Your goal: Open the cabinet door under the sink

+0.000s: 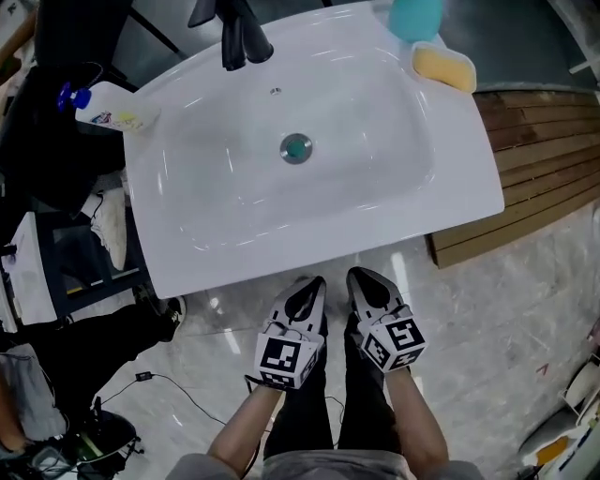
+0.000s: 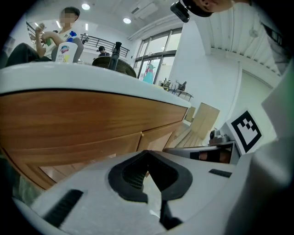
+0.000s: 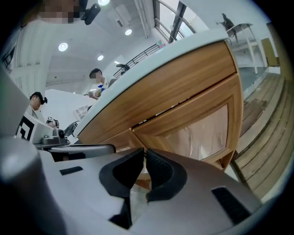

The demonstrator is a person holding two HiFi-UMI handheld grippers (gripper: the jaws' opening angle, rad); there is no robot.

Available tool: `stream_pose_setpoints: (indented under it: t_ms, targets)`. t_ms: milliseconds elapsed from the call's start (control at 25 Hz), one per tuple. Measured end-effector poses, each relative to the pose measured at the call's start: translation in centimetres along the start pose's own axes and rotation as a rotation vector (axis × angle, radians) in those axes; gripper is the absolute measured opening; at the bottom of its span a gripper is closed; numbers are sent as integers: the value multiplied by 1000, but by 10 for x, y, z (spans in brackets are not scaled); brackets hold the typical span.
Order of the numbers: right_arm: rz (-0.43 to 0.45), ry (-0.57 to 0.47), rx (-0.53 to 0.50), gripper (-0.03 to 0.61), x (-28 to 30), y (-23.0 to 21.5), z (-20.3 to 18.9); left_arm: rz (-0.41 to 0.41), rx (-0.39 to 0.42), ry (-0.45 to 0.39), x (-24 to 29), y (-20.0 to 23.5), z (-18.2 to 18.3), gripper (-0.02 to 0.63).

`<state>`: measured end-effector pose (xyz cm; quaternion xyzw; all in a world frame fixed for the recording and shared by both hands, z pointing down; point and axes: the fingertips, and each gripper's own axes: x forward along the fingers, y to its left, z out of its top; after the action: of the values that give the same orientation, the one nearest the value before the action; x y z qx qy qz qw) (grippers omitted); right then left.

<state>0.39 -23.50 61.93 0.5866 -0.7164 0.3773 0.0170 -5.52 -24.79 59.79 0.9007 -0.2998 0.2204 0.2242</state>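
Below the front edge of the white sink (image 1: 216,202), the left gripper (image 1: 312,284) and the right gripper (image 1: 362,277) sit side by side over the pale floor (image 1: 487,337), their tips pointing at the cabinet. The left gripper view shows its jaws (image 2: 147,153) brought together at the tips with nothing between them. The right gripper view shows its jaws (image 3: 144,153) drawn in to a thin slit, also empty. The cabinet door (image 3: 197,124) is a wooden frame around a pale, cloudy panel. It stands directly ahead of the right gripper, flush with the cabinet front under a wooden band. From above it is hidden under the basin. The sink bowl holds only its drain (image 1: 295,148), with the black faucet (image 1: 239,33) at its far rim. A white bottle (image 1: 108,108) with a blue cap lies on the sink's left corner. On the far right corner a shallow white dish (image 1: 417,58) holds a yellow sponge (image 1: 443,66). Just behind it is a teal vessel (image 1: 415,17), possibly a cup, cut off by the frame so its contents cannot be seen.
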Motion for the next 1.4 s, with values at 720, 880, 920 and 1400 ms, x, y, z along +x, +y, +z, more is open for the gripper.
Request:
stream_pose_setpoints:
  t_ms: [720, 880, 920, 1400]
  targets:
    - [-5, 38, 50, 95, 80, -60, -58, 10, -4, 11, 37, 24, -58, 8]
    - [-5, 48, 50, 98, 89, -62, -62, 5, -4, 12, 40, 28, -60, 8]
    - [-6, 51, 53, 98, 91, -62, -64, 4, -4, 12, 40, 29, -60, 8]
    - [-45, 44, 90, 87, 102, -68, -78, -11, -9, 31, 44, 40, -67, 8]
